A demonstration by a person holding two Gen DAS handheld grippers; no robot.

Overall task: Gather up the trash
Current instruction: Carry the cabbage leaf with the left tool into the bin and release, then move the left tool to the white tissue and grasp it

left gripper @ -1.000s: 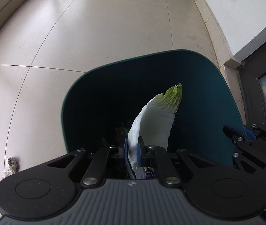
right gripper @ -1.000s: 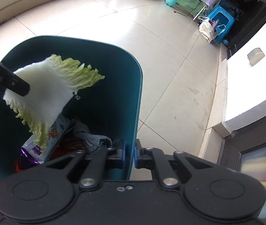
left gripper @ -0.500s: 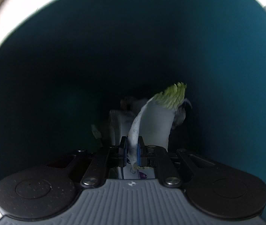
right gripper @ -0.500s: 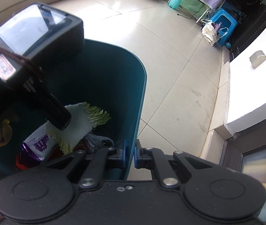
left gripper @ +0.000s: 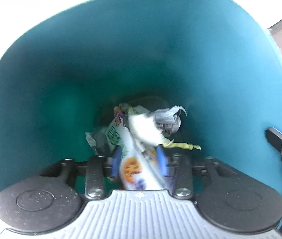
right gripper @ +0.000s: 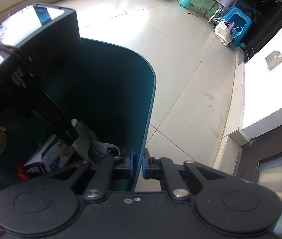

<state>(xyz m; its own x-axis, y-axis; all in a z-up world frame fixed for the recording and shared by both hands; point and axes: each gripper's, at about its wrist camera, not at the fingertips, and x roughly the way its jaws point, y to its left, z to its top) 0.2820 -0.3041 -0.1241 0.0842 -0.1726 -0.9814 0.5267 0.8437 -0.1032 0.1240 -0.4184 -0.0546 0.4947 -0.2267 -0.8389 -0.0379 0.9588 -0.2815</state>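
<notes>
The left tool (left gripper: 139, 159) reached deep inside the teal bin (left gripper: 141, 49), its blue fingers (left gripper: 116, 159) spread wide with nothing gripped between them. Just beyond the fingertips lay the cabbage leaf (left gripper: 143, 129), blurred, white with a yellow-green frill at its right edge, resting on top of the trash. A printed snack wrapper (left gripper: 131, 167) lay beneath it, running toward the near side between the fingers, and crumpled grey paper (left gripper: 167, 117) sat to the far right of the leaf.

The right tool (right gripper: 137, 164) was nearly closed, pinching the bin's near-right rim (right gripper: 150, 103) between its fingers. Past the bin stretched a pale tiled floor (right gripper: 180, 69), with a blue stool (right gripper: 238, 22) far off at the right.
</notes>
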